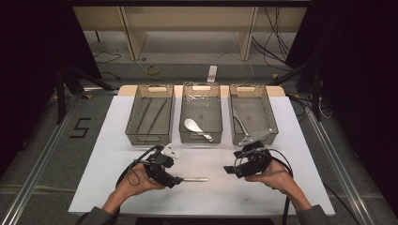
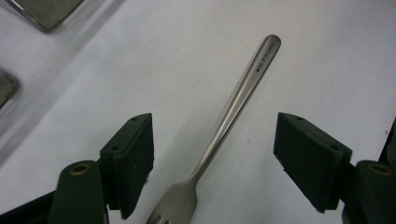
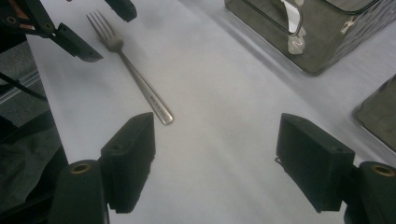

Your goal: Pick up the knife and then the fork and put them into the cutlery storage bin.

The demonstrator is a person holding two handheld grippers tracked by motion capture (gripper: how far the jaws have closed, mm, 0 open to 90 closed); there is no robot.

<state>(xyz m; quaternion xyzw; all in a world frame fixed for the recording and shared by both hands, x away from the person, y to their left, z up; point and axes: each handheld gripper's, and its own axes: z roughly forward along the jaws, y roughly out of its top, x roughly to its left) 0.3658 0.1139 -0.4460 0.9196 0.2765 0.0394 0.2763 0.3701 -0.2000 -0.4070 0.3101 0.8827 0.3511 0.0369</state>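
The fork (image 2: pixel 219 135) lay flat on the white table (image 1: pixel 263 187), well in front of the three bins. The left gripper (image 2: pixel 212 158) straddled it near the tines — fingers (image 2: pixel 133 154) spread wide, touching nothing. The right gripper (image 3: pixel 215 158) hung apart to the side, fingers (image 3: pixel 133 149) likewise wide and empty.

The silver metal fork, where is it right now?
The silver metal fork lies flat on the white table, between the left gripper's open jaws, near the front edge.

Lab, black curtains (image 1: pixel 28 56), floor cables (image 1: pixel 277 42)
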